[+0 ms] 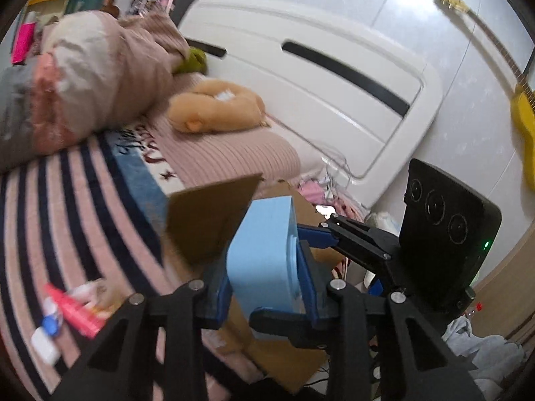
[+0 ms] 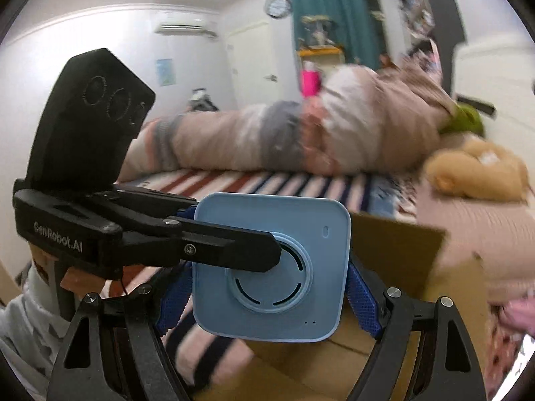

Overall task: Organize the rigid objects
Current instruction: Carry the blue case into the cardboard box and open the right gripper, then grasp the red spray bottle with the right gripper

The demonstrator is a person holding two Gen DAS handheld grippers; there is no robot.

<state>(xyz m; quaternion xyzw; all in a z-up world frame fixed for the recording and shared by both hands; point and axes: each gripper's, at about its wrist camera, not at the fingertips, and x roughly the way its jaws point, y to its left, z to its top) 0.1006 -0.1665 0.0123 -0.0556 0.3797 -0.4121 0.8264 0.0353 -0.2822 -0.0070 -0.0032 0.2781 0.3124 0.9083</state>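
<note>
A light blue square box-shaped device (image 1: 264, 257) with a round grille on one face (image 2: 272, 267) is held up in the air by both grippers. My left gripper (image 1: 264, 287) is shut on its two flat faces; it shows from the side in the right wrist view (image 2: 230, 254). My right gripper (image 2: 271, 297) is shut on its side edges with blue pads (image 2: 362, 297); it shows in the left wrist view (image 1: 317, 237). An open cardboard box (image 1: 207, 220) stands under the device, beside the bed (image 2: 394, 250).
A striped blanket (image 1: 67, 207) covers the bed, with small bottles and tubes (image 1: 67, 314) on it. A rolled duvet (image 1: 100, 80), a brown plush pillow (image 1: 217, 107) and a white headboard (image 1: 317, 83) lie beyond. A yellow guitar (image 1: 521, 110) leans on the wall. Clothes (image 1: 485, 351) lie on the floor.
</note>
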